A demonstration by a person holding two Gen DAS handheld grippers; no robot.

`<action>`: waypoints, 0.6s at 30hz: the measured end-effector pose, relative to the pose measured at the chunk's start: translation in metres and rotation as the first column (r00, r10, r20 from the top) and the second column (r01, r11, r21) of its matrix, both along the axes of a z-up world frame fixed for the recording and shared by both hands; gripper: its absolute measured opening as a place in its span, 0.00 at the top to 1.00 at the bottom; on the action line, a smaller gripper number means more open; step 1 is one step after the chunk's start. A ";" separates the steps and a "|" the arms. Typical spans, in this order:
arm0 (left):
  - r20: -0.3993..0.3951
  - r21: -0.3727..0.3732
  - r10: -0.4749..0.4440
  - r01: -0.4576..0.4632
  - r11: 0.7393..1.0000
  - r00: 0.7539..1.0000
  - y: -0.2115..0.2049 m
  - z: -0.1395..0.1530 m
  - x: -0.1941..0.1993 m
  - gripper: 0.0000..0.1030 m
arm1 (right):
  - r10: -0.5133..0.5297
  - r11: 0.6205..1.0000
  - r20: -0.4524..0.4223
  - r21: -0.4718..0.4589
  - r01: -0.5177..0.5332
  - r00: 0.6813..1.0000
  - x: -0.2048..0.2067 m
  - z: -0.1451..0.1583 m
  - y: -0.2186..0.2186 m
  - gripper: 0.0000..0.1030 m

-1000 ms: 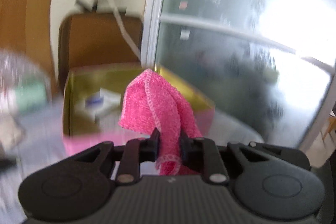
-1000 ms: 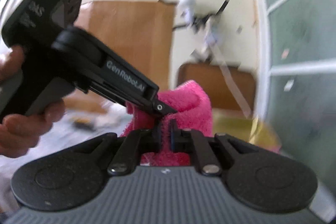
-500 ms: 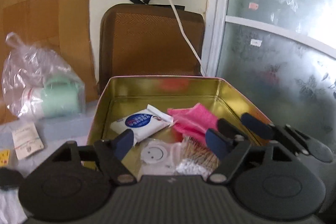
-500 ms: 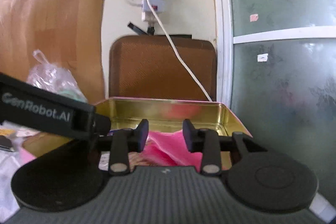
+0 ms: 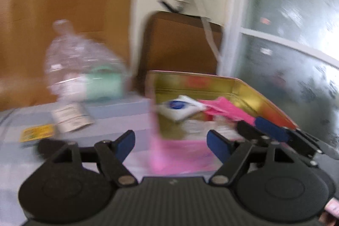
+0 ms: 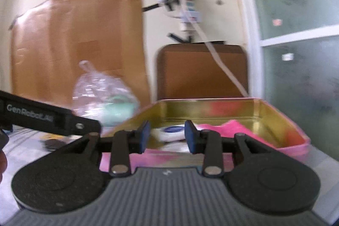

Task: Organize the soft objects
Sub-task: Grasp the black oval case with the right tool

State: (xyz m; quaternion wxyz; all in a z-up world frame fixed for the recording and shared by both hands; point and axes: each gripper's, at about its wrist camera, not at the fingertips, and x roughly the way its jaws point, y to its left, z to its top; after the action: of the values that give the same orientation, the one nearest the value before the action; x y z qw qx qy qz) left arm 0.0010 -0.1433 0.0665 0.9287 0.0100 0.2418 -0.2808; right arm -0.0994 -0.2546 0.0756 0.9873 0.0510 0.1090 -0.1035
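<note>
A pink cloth [image 5: 224,109] lies folded inside the gold-lined tin [image 5: 254,94], at its right side next to a white packet [image 5: 180,107] with a blue label. My left gripper [image 5: 171,144] stands open in front of the tin's near left corner, with nothing between its pads. The right gripper's fingers [image 5: 269,131] reach in from the right at the tin's near edge. In the right wrist view my right gripper [image 6: 167,135] is open just short of the tin's rim [image 6: 211,101], apart from the pink cloth [image 6: 233,126]. The left gripper's finger [image 6: 50,118] crosses at the left.
A clear plastic bag [image 5: 84,73] with a pale green item stands left of the tin on the striped cloth surface. Paper slips [image 5: 70,115] lie in front of it. A brown chair back [image 6: 201,71] and a frosted glass door [image 6: 296,67] stand behind.
A second ago both grippers were shut on the raised pink cloth. It now lies in the tin, both grippers have opened, and both have drawn back from the tin toward the left.
</note>
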 end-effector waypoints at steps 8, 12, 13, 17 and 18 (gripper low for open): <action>-0.003 0.135 0.380 -0.376 0.917 0.925 0.143 -0.042 0.024 0.25 | 0.320 0.948 -0.133 0.040 -0.317 0.938 0.048 0.001 0.086 0.61; -0.021 0.162 0.515 -0.505 0.848 0.857 0.195 -0.064 0.036 0.27 | 0.404 0.912 -0.243 0.037 -0.408 0.882 0.097 -0.013 0.120 0.55; -0.076 0.144 0.530 -0.517 0.844 0.845 0.205 -0.066 0.040 0.28 | 0.420 0.903 -0.272 0.034 -0.427 0.866 0.110 -0.017 0.126 0.54; -0.177 0.012 0.508 -0.514 0.858 0.843 0.231 -0.068 0.045 0.26 | 0.421 0.892 -0.363 0.001 -0.451 0.831 0.154 -0.030 0.145 0.48; -0.180 0.005 0.500 -0.508 0.861 0.847 0.232 -0.068 0.046 0.25 | 0.426 0.889 -0.384 0.009 -0.458 0.819 0.163 -0.032 0.147 0.48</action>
State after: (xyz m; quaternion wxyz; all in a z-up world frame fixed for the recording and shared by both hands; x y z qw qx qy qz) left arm 0.0469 0.0882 -0.0017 0.9449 -0.0984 0.3106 -0.0322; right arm 0.0637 -0.1075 0.0439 0.9460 -0.0377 0.3005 0.1160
